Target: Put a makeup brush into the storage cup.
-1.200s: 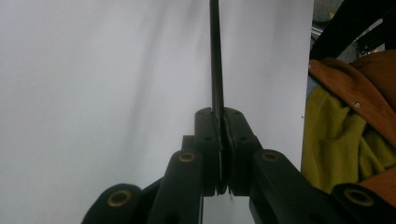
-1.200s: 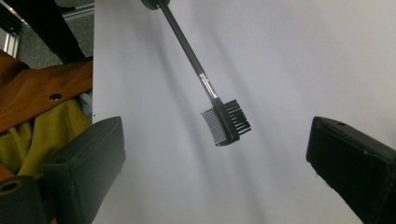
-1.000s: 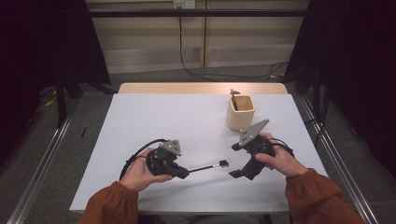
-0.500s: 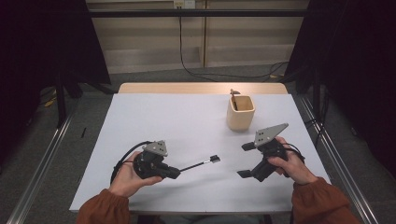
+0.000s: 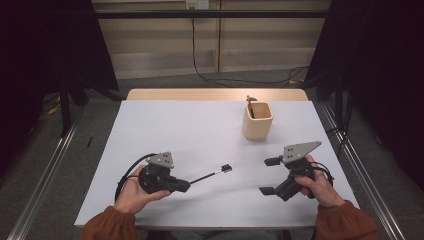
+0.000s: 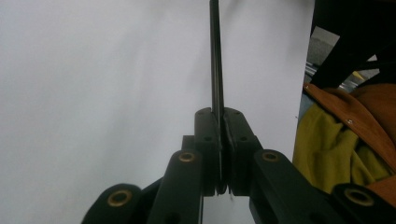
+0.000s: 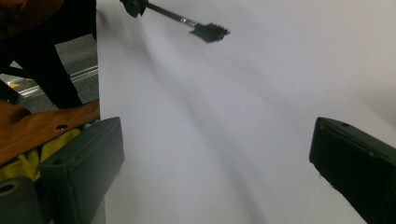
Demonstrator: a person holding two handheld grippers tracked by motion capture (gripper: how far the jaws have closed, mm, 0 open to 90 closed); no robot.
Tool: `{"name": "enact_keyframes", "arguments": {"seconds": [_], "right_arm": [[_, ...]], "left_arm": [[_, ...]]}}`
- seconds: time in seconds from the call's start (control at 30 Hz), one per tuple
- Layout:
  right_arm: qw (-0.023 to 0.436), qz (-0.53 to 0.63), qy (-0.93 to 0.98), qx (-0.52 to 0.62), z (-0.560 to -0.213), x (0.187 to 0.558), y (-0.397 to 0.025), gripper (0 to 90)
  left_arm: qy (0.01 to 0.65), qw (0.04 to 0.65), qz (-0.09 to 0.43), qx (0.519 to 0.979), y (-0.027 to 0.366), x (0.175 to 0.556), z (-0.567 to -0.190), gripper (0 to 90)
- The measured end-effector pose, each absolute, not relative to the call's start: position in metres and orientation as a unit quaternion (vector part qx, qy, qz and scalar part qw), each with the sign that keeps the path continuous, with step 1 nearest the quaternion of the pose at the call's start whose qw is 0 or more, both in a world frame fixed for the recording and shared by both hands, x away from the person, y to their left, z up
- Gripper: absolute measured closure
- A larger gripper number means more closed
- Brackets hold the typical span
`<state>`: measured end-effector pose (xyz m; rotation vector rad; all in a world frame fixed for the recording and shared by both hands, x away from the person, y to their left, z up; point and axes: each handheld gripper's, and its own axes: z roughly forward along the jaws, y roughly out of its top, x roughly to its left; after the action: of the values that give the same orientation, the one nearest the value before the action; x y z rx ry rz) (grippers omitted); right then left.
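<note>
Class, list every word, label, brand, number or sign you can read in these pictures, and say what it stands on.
None can be read: the brush, left gripper, right gripper, wooden cup and white table bear no legible text.

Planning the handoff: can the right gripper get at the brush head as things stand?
Probably yes. The right gripper is open and empty, and bare table lies between it and the brush, whose head sticks out free of the left gripper.
</note>
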<state>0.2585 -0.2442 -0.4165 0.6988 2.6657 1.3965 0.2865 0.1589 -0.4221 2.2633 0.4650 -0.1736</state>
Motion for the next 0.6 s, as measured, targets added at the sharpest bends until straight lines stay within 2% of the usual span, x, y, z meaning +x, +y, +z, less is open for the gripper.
{"name": "enact_keyframes", "arguments": {"seconds": [0.6], "right_arm": [[0.047, 0.491, 0.836, 0.241, -0.4218, 0.2540, -0.2391, 5.7]], "left_arm": [[0.190, 0.476, -0.052, 0.857, 0.1647, 0.2845, -0.4215, 85.6]]}}
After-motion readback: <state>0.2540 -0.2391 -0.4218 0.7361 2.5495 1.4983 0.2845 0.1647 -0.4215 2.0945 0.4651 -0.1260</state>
